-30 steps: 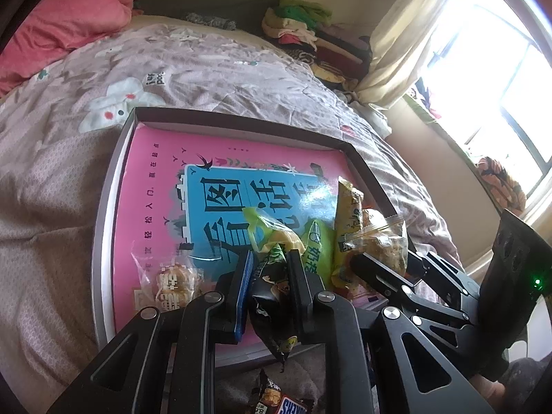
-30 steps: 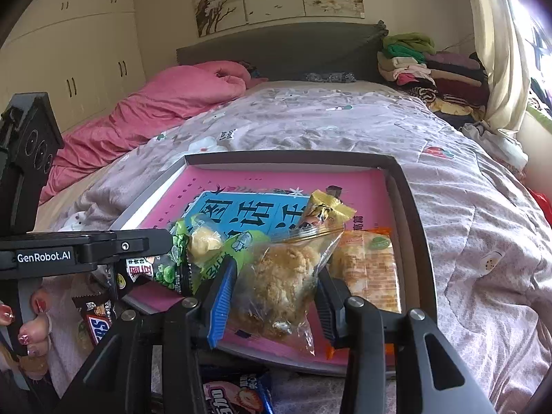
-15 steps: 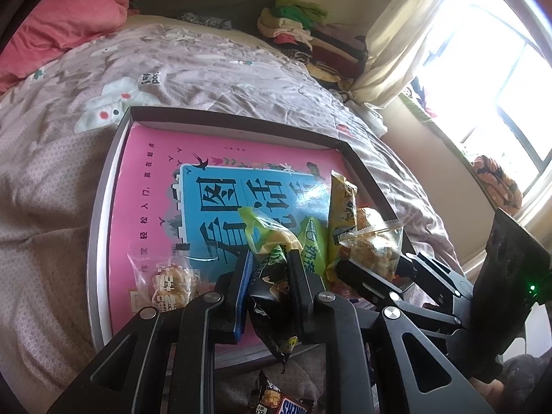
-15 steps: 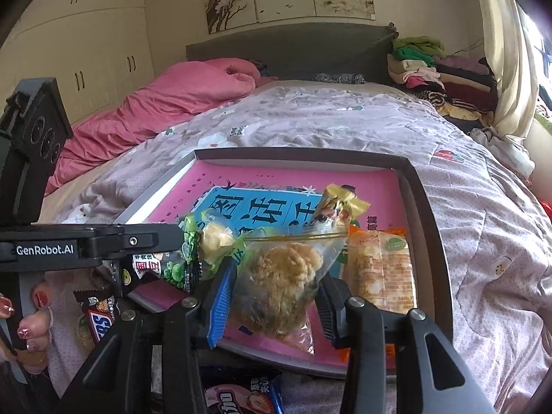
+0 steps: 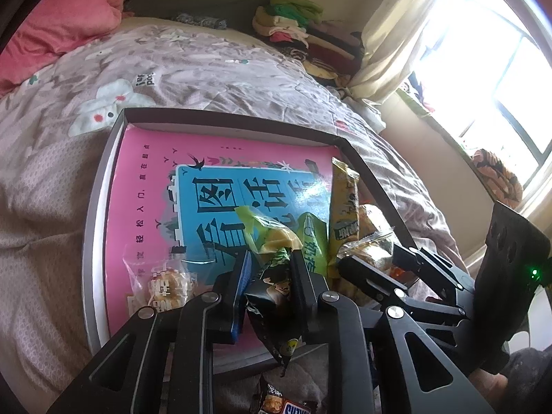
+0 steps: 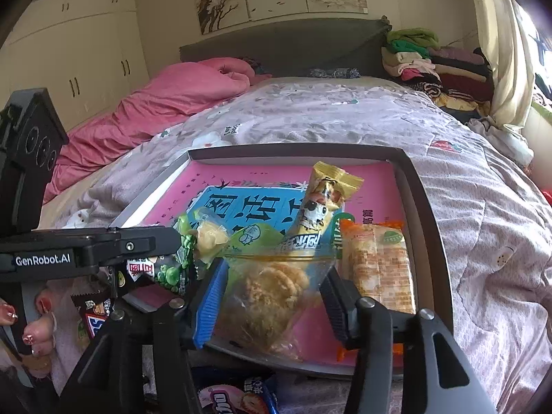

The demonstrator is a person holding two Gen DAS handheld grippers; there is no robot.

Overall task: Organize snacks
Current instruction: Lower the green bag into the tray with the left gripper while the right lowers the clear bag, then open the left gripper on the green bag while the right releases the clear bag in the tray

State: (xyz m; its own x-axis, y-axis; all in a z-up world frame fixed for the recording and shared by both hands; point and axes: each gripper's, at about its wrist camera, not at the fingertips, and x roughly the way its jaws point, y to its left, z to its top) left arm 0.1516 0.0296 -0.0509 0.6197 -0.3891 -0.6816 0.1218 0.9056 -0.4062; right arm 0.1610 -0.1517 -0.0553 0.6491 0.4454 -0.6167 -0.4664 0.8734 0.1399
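A shallow tray [image 6: 427,214] lined in pink and blue sits on the bed [image 6: 483,241], and the snacks are about half gathered. Already lying in it are an orange cracker pack [image 6: 379,262], a yellow stick pack [image 6: 321,207], a lime-green pack [image 6: 252,238] and a small clear cookie bag [image 5: 162,283] off by itself.

The left hand-held gripper [image 5: 269,276] pinches a dark green pea packet [image 5: 272,293] at the tray's near edge, its jaws just starting to ease. The right hand-held gripper [image 6: 272,296] has the clear pastry bag [image 6: 272,293] between its jaws, which are opening; the pads look clear of the plastic, though I can't be sure. A second ago they squeezed it.

Still outside on the bed: a Snickers bar [image 6: 93,314] and a blue-and-pink packet [image 6: 238,396].
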